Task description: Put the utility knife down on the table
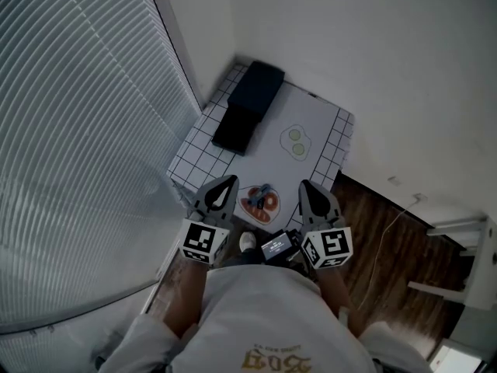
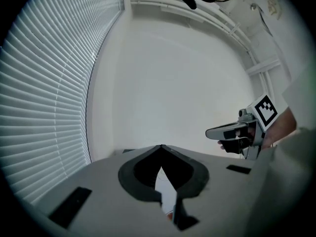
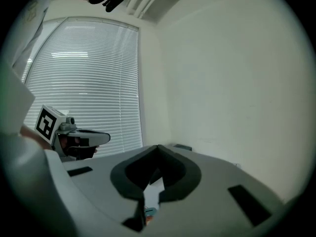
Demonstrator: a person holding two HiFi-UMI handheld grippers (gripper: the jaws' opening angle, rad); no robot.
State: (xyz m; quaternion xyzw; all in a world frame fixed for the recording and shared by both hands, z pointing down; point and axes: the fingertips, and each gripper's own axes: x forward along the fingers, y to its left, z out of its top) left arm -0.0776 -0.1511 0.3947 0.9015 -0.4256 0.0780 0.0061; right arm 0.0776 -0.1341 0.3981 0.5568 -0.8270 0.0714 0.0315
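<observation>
In the head view a small blue-grey object, perhaps the utility knife (image 1: 263, 194), lies on an orange plate-like piece (image 1: 259, 204) at the near edge of the table (image 1: 335, 134). My left gripper (image 1: 227, 180) hovers just left of it and my right gripper (image 1: 304, 185) just right of it, both above the table edge. Each has its jaws closed tip to tip with nothing between them. In the left gripper view my left gripper (image 2: 161, 146) points at a bare wall, with the right gripper (image 2: 210, 132) beside it. The right gripper view shows my right gripper (image 3: 158, 147) shut too.
The table wears a white grid-patterned cloth. A long black case (image 1: 248, 103) lies at its far left, and a white mat with two green slices (image 1: 297, 141) sits in the middle. Window blinds (image 1: 78, 115) run along the left, and wood floor (image 1: 388, 231) lies to the right.
</observation>
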